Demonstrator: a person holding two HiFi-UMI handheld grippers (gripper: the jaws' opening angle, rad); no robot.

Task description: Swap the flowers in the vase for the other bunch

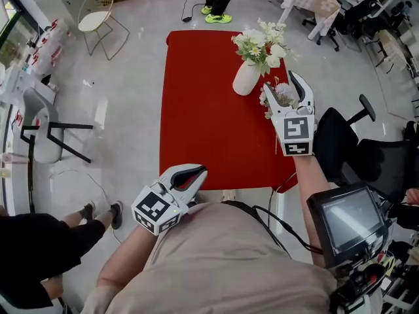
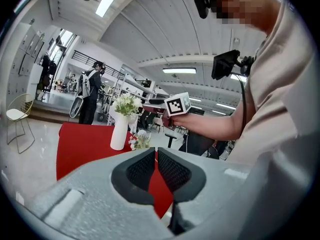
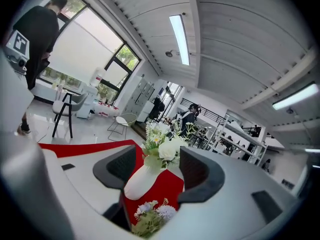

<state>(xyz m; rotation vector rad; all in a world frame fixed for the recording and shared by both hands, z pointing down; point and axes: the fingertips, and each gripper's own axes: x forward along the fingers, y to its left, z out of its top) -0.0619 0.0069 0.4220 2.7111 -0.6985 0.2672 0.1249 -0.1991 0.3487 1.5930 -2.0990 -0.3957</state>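
Two bunches in play. The white flowers (image 1: 262,43) sit in the white vase (image 1: 246,78), upper right of the red table (image 1: 196,110) in the head view. The blooms cover the vase mouth, so I can't see the stems inside.

The other bunch (image 1: 280,97), pale purple and white, is just below and right of the vase, at the table's right edge. Only its heads show. The stems are hidden behind the right gripper (image 1: 285,87) and its marker cube (image 1: 296,133).

Right gripper: tongs spread, one jaw on each side of that bunch in the head view. In the right gripper view the bunch sits low between the jaws and is cut off by the bottom edge. Neither pad presses on it. The vase shows further off through the gap. Can't tell whether the bunch rests on the table or against the gripper body.

Left gripper (image 1: 196,173): lower centre of the head view, at the near table edge, well apart from the vase. Its tongs are pressed together at the tips with nothing pinched. Only a thin sliver of red shows below the tips in the left gripper view.

The table's lower right corner is hidden by the right arm. A black chair (image 1: 340,142) is at right, partly behind the arm, and a screen (image 1: 344,221) is at lower right. The person (image 1: 218,2) at top centre is cut off above the legs.
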